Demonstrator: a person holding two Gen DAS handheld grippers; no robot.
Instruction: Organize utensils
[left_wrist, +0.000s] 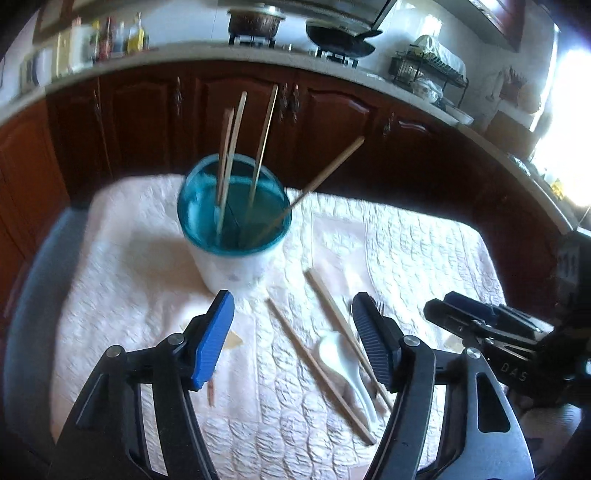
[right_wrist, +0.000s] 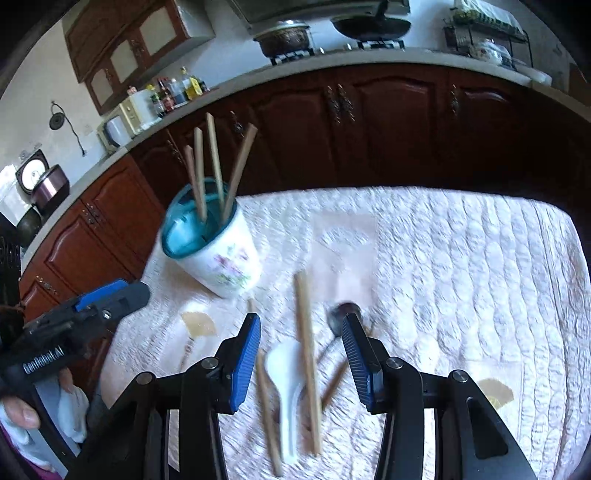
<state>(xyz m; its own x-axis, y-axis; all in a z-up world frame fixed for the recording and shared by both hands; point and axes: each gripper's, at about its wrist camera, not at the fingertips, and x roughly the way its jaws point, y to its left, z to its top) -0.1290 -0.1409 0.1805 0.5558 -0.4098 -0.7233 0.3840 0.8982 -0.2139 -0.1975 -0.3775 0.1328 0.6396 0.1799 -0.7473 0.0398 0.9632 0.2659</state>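
Note:
A white flowered holder with a teal rim (left_wrist: 232, 229) (right_wrist: 212, 240) stands on the quilted cloth and holds several chopsticks (left_wrist: 258, 147) (right_wrist: 218, 162). Two loose chopsticks (left_wrist: 317, 365) (right_wrist: 306, 354) and a white ceramic spoon (left_wrist: 341, 363) (right_wrist: 286, 384) lie on the cloth. A dark metal spoon (right_wrist: 341, 314) lies to their right. My left gripper (left_wrist: 291, 339) is open and empty, above the cloth just in front of the holder. My right gripper (right_wrist: 301, 363) is open and empty, hovering over the spoon and chopsticks; it also shows in the left wrist view (left_wrist: 476, 317).
The white quilted cloth (right_wrist: 461, 258) covers the table. Dark wood cabinets (left_wrist: 332, 122) and a counter with a pot, a pan and a dish rack stand behind. A small wooden utensil (right_wrist: 197, 326) lies left of the chopsticks.

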